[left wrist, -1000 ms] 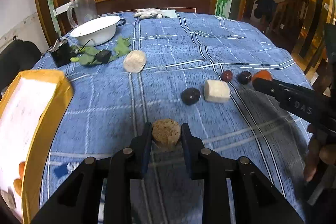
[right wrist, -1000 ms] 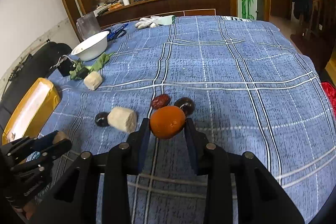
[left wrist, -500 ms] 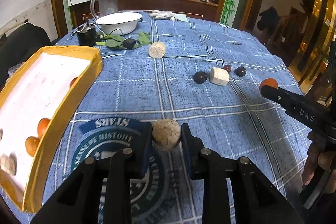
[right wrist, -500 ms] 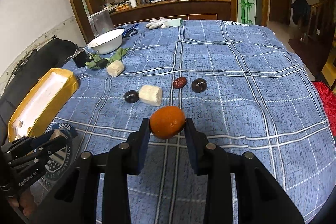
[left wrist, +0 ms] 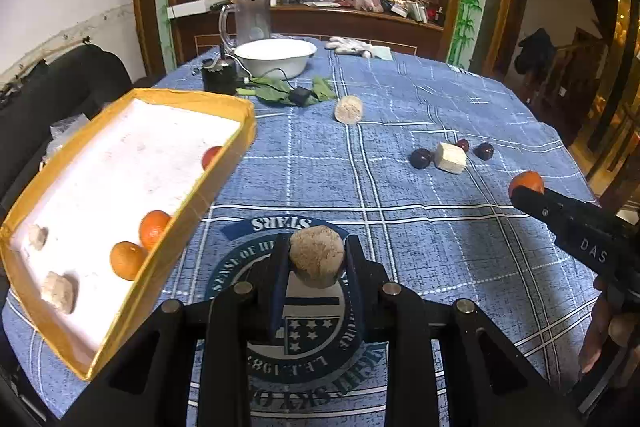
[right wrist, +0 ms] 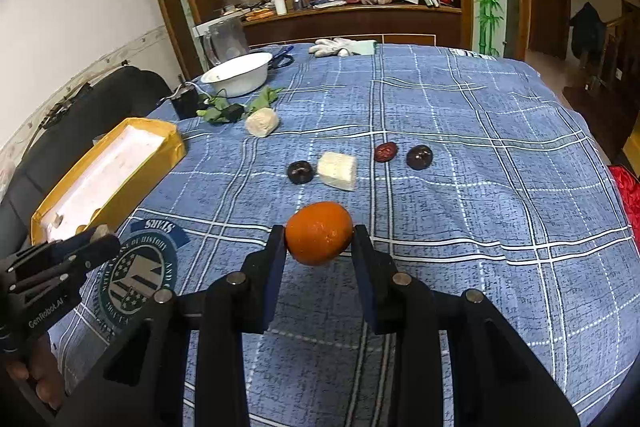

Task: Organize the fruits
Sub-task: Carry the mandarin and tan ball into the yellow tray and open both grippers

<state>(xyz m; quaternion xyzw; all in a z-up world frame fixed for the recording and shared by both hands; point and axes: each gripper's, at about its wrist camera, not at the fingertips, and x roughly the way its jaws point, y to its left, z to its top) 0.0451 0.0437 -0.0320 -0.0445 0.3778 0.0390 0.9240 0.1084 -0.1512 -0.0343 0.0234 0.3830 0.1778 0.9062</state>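
Both grippers are loaded: our left gripper (left wrist: 317, 259) is clamped on a tan, rough lump (left wrist: 316, 254) at lower centre of its view, and our right gripper (right wrist: 319, 245) is clamped on an orange (right wrist: 319, 233) at the centre of its own view, both carried above the blue checked cloth (right wrist: 460, 163).

We judge the orange light, firm and a little slick, so pads across its widest middle, as now, suit it. The lump looks dry, porous and crumbly; we would squeeze it gently, low on its sides.

From the left wrist we see into the yellow tray (left wrist: 224, 163) at the left of the frame: two oranges, a reddish fruit by the far wall and two pale lumps lie on its white floor. The right wrist shows that tray only edge-on at middle left, its contents mostly hidden.

From the right wrist we see the leftovers better: a pale cube (right wrist: 337, 171) just beside a dark fruit (right wrist: 300, 173), and two more dark fruits (right wrist: 402, 155) to the right, apart from the cube.
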